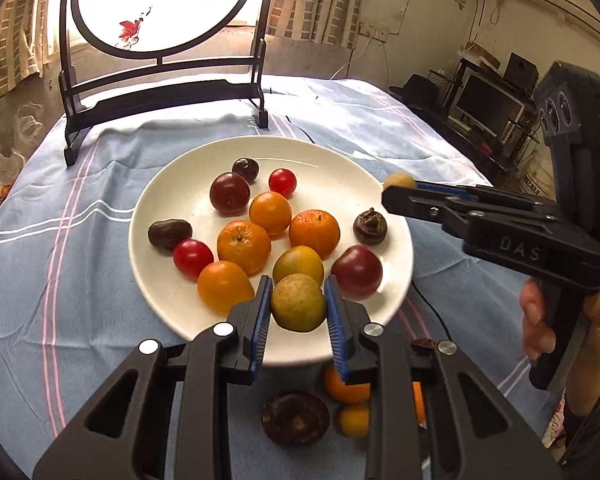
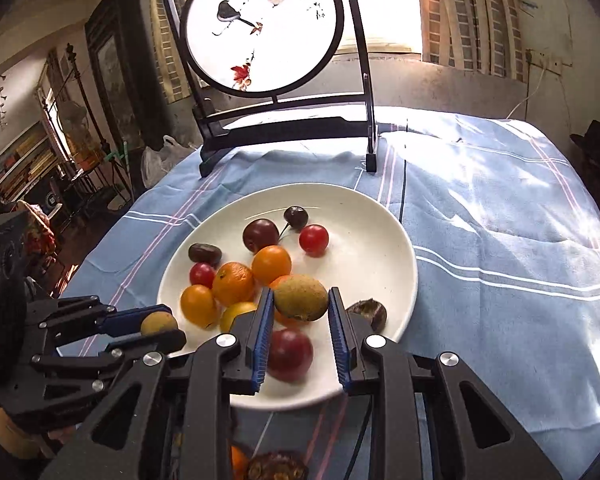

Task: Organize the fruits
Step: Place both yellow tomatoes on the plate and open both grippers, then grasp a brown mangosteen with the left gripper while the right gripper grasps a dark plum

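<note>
left wrist view: white plate [image 1: 396, 264] of fruit on a blue striped cloth [image 1: 80, 240] over the table.
left gripper [image 1: 298, 304] and right gripper [image 2: 300, 300] each clamp a tan fruit; framed round screen [image 1: 160, 4] stands by the window.

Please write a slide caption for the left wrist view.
Left tool grips a yellow-green fruit above the white plate of mixed fruits.

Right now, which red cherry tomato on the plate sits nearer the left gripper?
The cherry tomato at the plate's left side, beside the dark brown oblong fruit. The other tomato lies farther from the left gripper.
</note>
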The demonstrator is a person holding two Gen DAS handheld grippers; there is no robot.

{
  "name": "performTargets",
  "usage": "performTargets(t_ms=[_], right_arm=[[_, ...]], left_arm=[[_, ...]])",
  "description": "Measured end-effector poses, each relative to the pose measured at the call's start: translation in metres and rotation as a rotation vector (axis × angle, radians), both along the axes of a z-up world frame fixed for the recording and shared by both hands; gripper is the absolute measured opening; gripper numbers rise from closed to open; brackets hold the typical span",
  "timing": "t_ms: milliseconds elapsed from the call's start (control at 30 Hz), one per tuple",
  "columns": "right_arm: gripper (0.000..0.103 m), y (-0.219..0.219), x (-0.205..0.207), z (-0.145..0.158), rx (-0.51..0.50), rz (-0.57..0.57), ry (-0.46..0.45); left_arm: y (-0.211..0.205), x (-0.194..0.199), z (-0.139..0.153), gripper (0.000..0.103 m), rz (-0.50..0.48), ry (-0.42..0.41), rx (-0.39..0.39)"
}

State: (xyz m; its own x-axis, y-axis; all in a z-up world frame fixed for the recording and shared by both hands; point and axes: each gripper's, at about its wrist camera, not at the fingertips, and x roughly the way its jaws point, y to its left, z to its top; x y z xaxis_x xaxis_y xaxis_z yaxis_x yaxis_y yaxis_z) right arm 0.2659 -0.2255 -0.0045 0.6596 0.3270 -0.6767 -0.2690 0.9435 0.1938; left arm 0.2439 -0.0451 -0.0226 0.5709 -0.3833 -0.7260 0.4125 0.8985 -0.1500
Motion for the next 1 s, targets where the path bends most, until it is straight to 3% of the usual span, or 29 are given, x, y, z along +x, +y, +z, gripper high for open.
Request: performTargets(t_ms=[33,67,133,300,433,667,767,800,833,967,1000], right_arm=[[0.031,0.002,0.007,-0.004,-0.004,-0.003,0.005],[0.043,0.004,0.010,-0.006,-0.008,-0.003,0.005],[0.047,0.004,0.007,-0.007,0.003,-0.015,-0.010],[0.047,-0.007,-0.032,-0.002,0.041,-0.020,-0.034],[0.050,-0.020,-0.082,-0.011,0.051,-0.024,-0.046],[0.051,-0.032,-0.145,-0.053,0.037,-0.066,0.016],[0.051,-0.032,-0.157,-0.052,0.037,-0.059,-0.031],[0.051,-0.032,-0.158,-0.051,0.042,-0.057,-0.038],[0.052,-0.032,-0.156,-0.053,0.042,-0.057,-0.028],[0.051,-0.030,-0.154,-0.054,0.035,-0.044,-0.011],[0.051,-0.029,-0.154,-0.054,0.029,-0.039,-0.014]], left_arm=[[-0.002,0.004,-0.003,0.027,0.005,0.013,0.003],[-0.002,0.007,-0.006,0.030,0.007,0.029,-0.005],[0.002,0.008,-0.008,0.055,0.036,0.037,-0.015],[0.024,-0.025,0.001,0.059,0.053,0.008,-0.067],[0.027,-0.068,-0.004,0.065,0.002,-0.022,0.008],[0.022,-0.094,-0.041,0.065,-0.022,-0.006,0.167],[0.019,-0.080,-0.048,0.060,-0.029,0.013,0.170],[0.018,-0.073,-0.050,0.053,-0.040,0.040,0.161],[0.015,-0.068,-0.052,0.049,-0.056,0.059,0.147],[0.007,-0.049,-0.054,0.047,-0.073,0.074,0.144],[0.006,-0.047,-0.053,0.042,-0.069,0.071,0.140]])
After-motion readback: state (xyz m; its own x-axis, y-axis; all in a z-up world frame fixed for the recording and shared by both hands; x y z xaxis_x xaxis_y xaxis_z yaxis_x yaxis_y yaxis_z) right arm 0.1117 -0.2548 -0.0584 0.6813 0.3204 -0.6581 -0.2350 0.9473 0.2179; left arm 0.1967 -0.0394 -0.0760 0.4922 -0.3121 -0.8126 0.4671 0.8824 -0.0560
